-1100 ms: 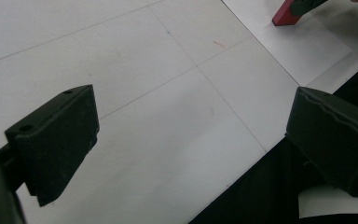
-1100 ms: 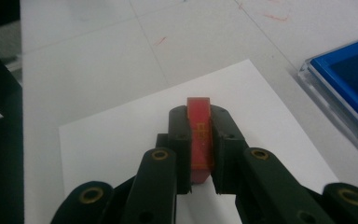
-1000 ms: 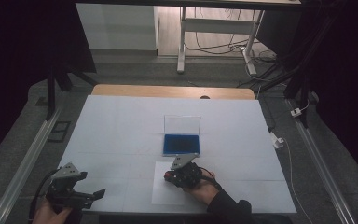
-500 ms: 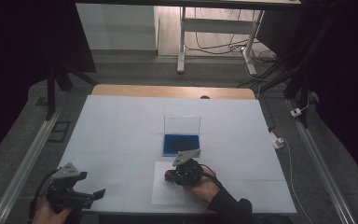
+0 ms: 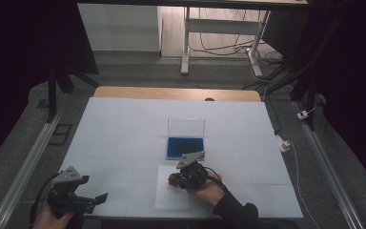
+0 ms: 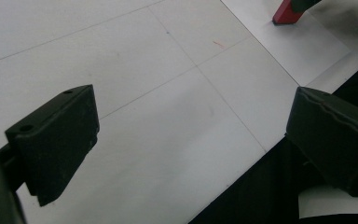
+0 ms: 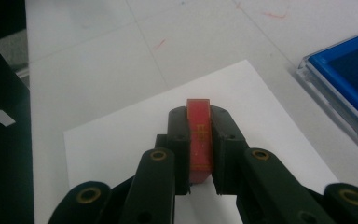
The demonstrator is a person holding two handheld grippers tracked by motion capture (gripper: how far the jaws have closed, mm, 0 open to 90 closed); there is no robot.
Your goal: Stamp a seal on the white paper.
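The red stamp (image 7: 199,135) stood on the white sheet (image 7: 121,140), clamped between the jaws of the right hand-held gripper (image 7: 199,116). By the look of it, the stamp was pressed down on the sheet, just near of the open blue ink pad (image 5: 185,147), so inking seemed done; lifting and setting the stamp down appeared left. The left hand-held gripper (image 6: 186,135) hung wide and empty, well left of the sheet, over the desk (image 5: 124,124).
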